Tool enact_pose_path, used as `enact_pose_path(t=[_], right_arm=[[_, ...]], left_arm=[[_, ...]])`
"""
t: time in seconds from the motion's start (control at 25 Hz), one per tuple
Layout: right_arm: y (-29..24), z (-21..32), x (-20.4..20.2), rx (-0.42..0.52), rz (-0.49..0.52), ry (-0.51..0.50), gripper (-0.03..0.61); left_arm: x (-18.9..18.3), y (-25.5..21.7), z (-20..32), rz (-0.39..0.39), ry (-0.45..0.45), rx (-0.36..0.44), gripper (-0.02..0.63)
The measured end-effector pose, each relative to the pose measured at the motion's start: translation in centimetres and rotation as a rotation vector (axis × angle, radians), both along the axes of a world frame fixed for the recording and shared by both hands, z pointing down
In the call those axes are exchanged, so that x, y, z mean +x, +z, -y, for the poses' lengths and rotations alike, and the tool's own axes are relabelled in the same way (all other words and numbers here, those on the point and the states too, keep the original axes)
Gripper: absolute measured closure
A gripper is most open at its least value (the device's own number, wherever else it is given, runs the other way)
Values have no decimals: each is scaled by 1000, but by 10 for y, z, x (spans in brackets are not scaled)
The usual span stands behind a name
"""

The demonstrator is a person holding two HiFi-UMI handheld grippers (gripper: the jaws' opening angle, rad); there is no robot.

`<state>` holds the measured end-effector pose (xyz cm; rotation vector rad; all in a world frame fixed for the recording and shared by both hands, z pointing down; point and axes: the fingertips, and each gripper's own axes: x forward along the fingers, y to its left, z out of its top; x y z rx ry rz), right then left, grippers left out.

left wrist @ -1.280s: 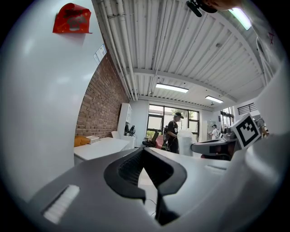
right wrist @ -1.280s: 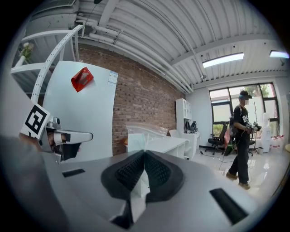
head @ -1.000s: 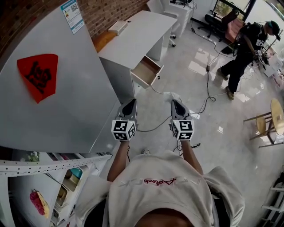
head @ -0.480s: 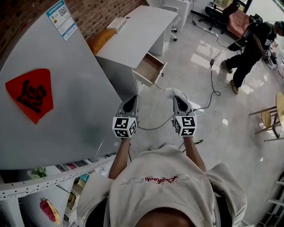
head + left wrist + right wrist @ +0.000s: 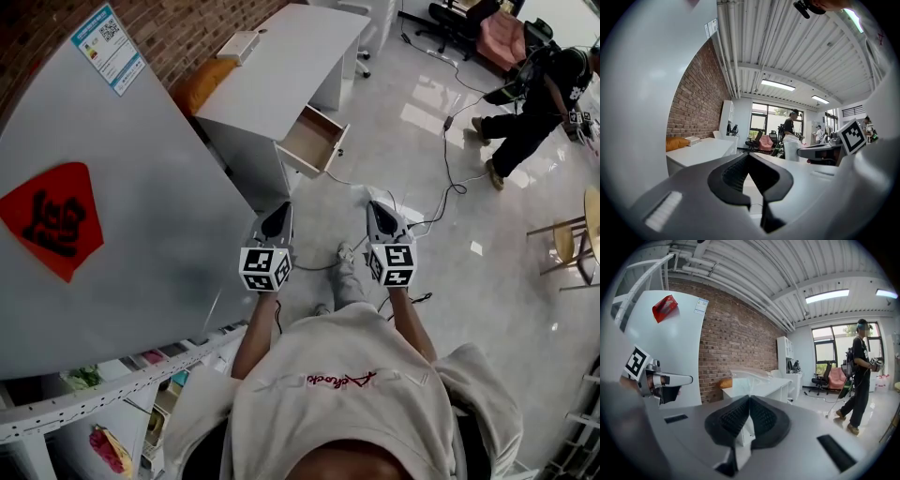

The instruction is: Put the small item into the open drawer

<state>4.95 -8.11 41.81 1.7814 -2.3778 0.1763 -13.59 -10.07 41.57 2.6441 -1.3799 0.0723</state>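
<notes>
I am 1 step closer to the desk (image 5: pixel 281 75), but the open drawer (image 5: pixel 312 141) is still well ahead. My right gripper (image 5: pixel 377 206) pinches the small item (image 5: pixel 746 379), a clear wrapper. My left gripper (image 5: pixel 279 212) is closed and empty.

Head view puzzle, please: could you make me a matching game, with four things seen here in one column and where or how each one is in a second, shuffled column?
Things:
1. drawer
2. red sticker
3. orange cushion
4. person in black

Places or states:
a. standing on the floor
b. at the end of the desk, by the brick wall
c. pulled open
d. on the grey cabinet

Pairs: 1-c, 2-d, 3-b, 4-a
</notes>
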Motion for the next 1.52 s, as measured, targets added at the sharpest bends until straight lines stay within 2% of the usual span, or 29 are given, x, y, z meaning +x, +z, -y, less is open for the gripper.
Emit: enact_pose_path(t=[0.32, 0.48, 0.96, 1.52], right_arm=[[3, 41, 2, 6, 5, -24, 566], [-1, 78, 8, 19, 10, -33, 566], [3, 188, 36, -26, 18, -56, 566], [-1, 320, 61, -23, 15, -126, 566]], left_arm=[[9, 0, 39, 7, -9, 11, 604], [17, -5, 74, 10, -13, 21, 604], [48, -7, 180, 23, -27, -9, 604], [83, -12, 302, 33, -65, -12, 604]])
